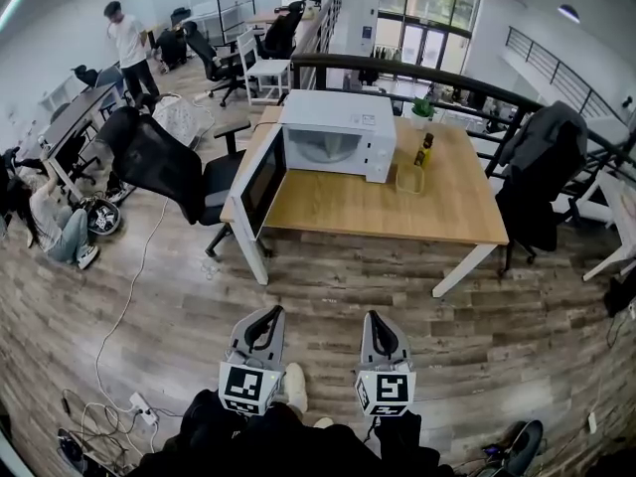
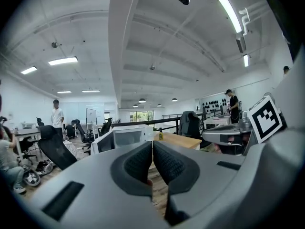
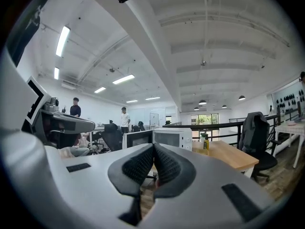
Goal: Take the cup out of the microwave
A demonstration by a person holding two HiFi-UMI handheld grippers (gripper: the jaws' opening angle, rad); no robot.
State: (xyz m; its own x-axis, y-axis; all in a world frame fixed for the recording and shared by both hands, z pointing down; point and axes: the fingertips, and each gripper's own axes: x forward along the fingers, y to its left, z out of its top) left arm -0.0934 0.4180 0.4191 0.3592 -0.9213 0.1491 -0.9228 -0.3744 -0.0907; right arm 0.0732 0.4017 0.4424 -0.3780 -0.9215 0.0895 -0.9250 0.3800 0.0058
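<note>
A wood-plank floor (image 1: 328, 306) stretches between the person and a wooden table (image 1: 437, 217), which carries a white microwave (image 1: 343, 127) at its far left corner. A black office chair (image 1: 159, 162) leans back to the left of the microwave. The microwave's door (image 1: 260, 182) hangs wide open to its left, out past the table's edge, baring a pale cavity. Whether the cup sits inside cannot be told from this far off. Well short of the microwave, low in the head view, the left tool (image 1: 268, 316) and the right tool (image 1: 378, 318) are held side by side above the floor, both aimed toward it. In the left gripper view the dark ribbed pads (image 2: 138, 163) meet with nothing between them. The right gripper view shows that tool's pads (image 3: 140, 163) likewise closed and empty. Just right of the microwave stand a small bottle (image 1: 424, 150) and a clear container (image 1: 409, 179), the container the nearer to the person.
</note>
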